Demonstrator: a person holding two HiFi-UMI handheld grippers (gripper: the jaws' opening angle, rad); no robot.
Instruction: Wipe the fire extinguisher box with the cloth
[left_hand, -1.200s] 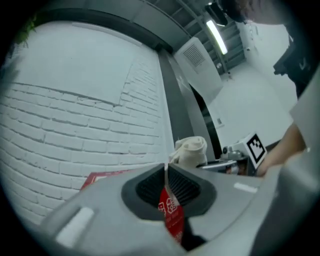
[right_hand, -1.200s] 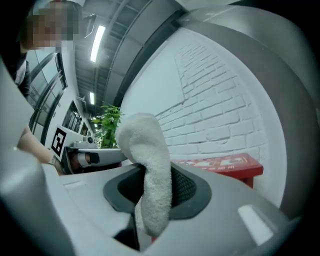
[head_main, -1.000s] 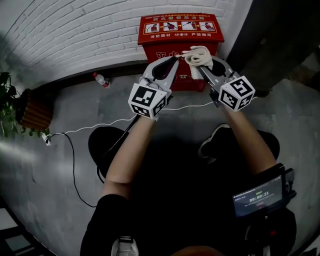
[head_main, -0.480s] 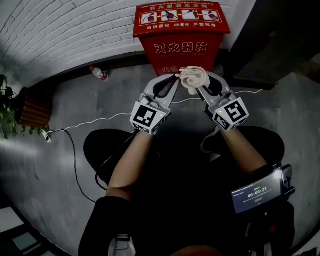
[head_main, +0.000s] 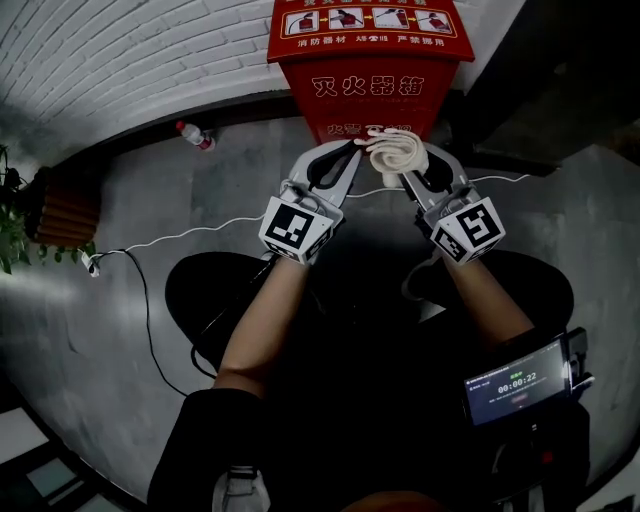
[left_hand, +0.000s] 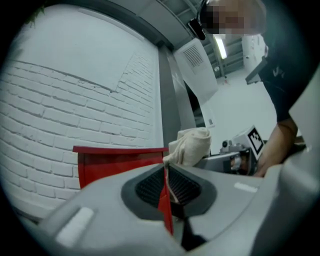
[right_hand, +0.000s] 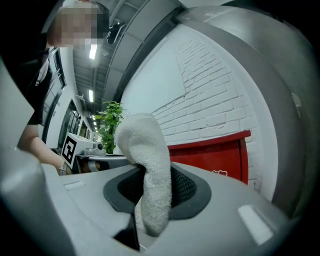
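Two hand-held grippers: I hold them side by side, tips angled in toward each other, in front of the box.
Left hand-held gripper (head_main: 353, 150): clenched, with only a thin slit between the pads. I make out nothing clamped there; the cloth bunch sits just past its tip.
Right hand-held gripper (right_hand: 150, 175): clamped on the cloth (head_main: 392, 150), a thick fold squeezed between its pads and the rest bulging out beyond the tips.
Fire extinguisher box (head_main: 370, 90): red, standing on the floor (head_main: 150, 280) against the white brick wall (head_main: 150, 60), straight ahead of me. The cloth hangs before its front face, and I cannot tell whether it touches yet.
Cloth handling: I judge it soft, light and floppy. It will fold and drag, so the deep bite on the bunched middle suits it.
Box handling: stiff, smooth panels that look heavy enough to stay put under light pressure.
Task progress: wiping looks about to start.
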